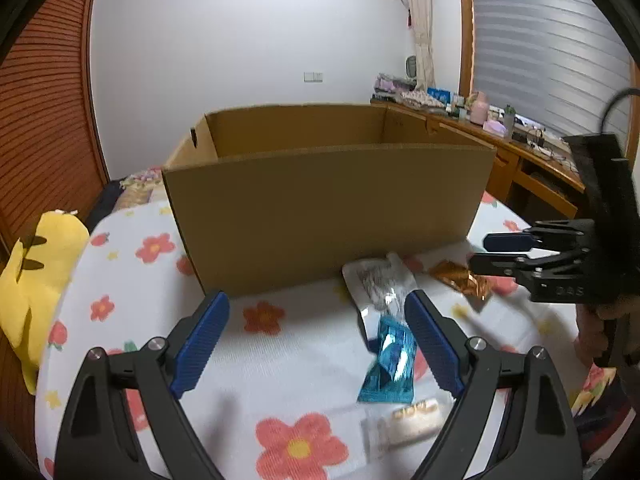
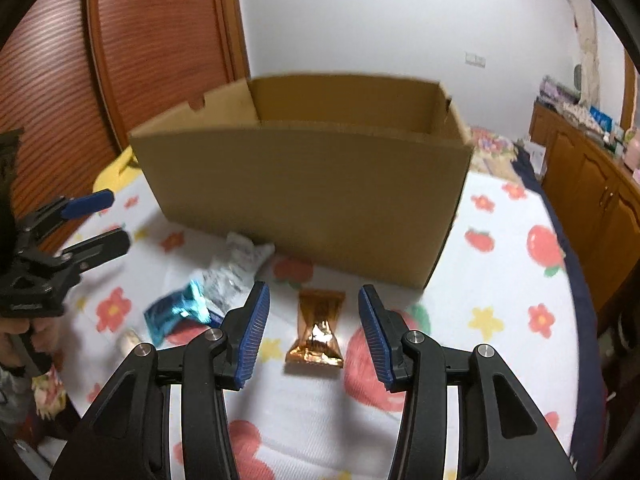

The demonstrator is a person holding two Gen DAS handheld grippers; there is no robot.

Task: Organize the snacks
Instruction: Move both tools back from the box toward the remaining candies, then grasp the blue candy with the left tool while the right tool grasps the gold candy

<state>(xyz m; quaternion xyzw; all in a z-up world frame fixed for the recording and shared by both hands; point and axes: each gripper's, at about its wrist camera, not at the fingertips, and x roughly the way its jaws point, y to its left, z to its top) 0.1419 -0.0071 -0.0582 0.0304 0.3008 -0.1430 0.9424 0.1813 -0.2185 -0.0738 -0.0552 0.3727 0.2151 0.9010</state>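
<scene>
An open cardboard box (image 1: 320, 216) stands on the flowered cloth (image 1: 280, 360); it also shows in the right wrist view (image 2: 312, 200). In front of it lie a silver packet (image 1: 376, 284), a blue foil packet (image 1: 390, 364), a pale snack in clear wrap (image 1: 408, 420) and an orange-gold packet (image 1: 460, 278). My left gripper (image 1: 316, 340) is open and empty, its right finger beside the blue packet. My right gripper (image 2: 314, 332) is open, with the orange-gold packet (image 2: 318, 332) lying between its fingers on the cloth. The blue packet (image 2: 176, 312) and silver packet (image 2: 232, 272) lie to its left.
A yellow plush toy (image 1: 36, 280) lies at the left edge of the bed. A wooden desk (image 1: 532, 160) with clutter runs along the right under a window. A wooden louvred door (image 2: 152, 40) stands behind the box. A wooden cabinet (image 2: 592, 200) is at right.
</scene>
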